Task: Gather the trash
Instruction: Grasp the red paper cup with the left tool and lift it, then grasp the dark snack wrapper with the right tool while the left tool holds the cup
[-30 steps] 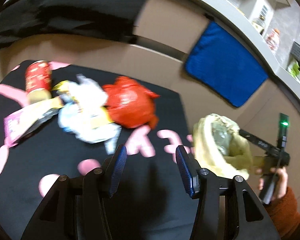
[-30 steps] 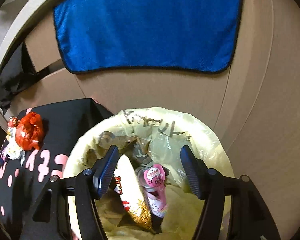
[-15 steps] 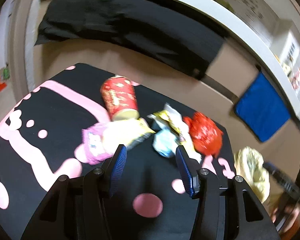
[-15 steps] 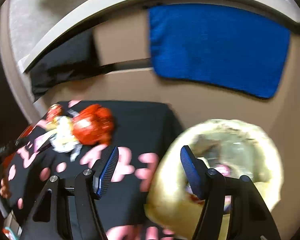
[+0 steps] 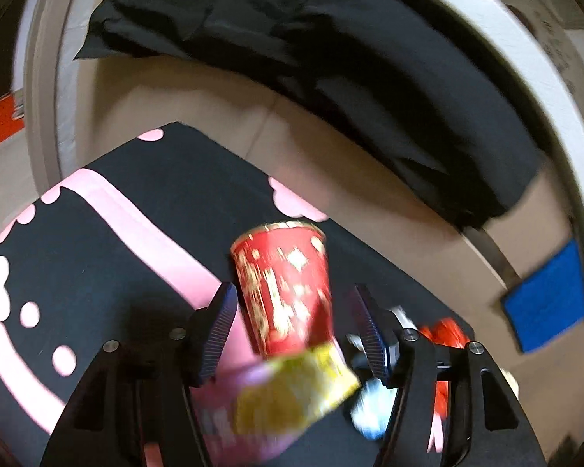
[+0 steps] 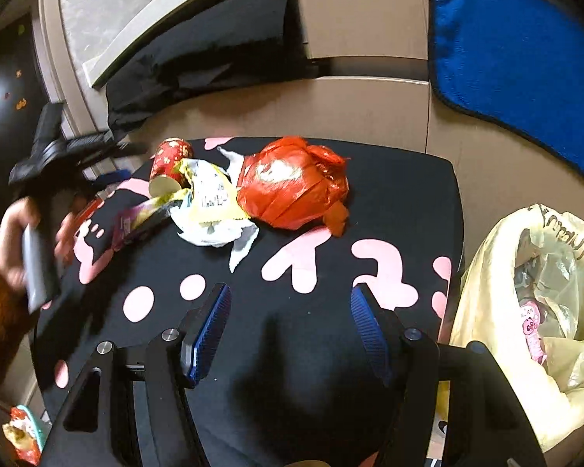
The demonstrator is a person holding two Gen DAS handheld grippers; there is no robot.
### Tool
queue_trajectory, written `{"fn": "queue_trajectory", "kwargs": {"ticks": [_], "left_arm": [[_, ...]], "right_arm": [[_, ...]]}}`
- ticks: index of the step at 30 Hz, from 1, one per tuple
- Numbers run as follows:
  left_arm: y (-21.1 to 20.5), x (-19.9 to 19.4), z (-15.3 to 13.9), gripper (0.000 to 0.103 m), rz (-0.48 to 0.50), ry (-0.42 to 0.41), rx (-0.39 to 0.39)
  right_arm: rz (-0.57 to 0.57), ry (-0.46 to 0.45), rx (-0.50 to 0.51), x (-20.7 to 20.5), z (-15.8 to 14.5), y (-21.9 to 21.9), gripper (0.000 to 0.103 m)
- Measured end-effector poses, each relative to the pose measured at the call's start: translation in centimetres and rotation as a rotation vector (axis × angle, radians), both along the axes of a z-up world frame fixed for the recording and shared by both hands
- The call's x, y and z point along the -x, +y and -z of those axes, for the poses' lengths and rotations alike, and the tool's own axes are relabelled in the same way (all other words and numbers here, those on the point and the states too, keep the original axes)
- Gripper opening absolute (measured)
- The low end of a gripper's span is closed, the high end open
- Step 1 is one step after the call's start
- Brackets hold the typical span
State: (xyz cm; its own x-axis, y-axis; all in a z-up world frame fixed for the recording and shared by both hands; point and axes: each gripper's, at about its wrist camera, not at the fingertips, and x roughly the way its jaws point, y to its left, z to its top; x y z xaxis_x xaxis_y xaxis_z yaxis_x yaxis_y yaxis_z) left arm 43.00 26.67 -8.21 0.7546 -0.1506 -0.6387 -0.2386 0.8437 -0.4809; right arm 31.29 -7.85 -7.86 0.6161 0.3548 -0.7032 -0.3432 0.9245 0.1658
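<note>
Trash lies on a black table with pink marks (image 6: 389, 202): a red paper cup (image 5: 288, 284) on its side, a yellow and pink snack wrapper (image 5: 292, 397), a white crumpled wrapper (image 6: 214, 202) and a red crumpled bag (image 6: 296, 190). My left gripper (image 5: 292, 334) is open, with the red cup between its fingers, not gripped. My right gripper (image 6: 288, 334) is open and empty above the table's near part. A yellowish trash bag (image 6: 533, 311) with trash inside stands at the table's right side.
A black cloth (image 5: 331, 78) and a blue cloth (image 6: 506, 58) hang on the beige cabinet front behind the table. The person's hand (image 6: 15, 241) holds the left gripper at the table's left edge. A snack packet (image 6: 19, 432) lies on the floor at lower left.
My left gripper has swung left and moved in on the red cup, which now sits between its fingers. My right gripper has moved from above the trash bag to over the table.
</note>
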Motion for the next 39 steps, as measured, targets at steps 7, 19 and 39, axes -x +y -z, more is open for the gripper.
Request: {"fn": "queue_trajectory", "kwargs": {"ticks": [7,19,39], "left_arm": [[-0.4,-4.5,2.0,0.062,-0.004,0.115,-0.014],[-1.3,-0.6,2.5,0.054,0.114,0.16,0.051],[4.3,18.9,0.2,0.054,0.028,-0.015,-0.035]], "right_arm": [[0.017,0.042,0.001,-0.7,1.7,-0.8,0.061],[0.0,0.008,0.022,-1.3,1.3,0.0,0.061],[-0.223,0.148,-0.072,1.1,2.4,13.2,0.061]]}}
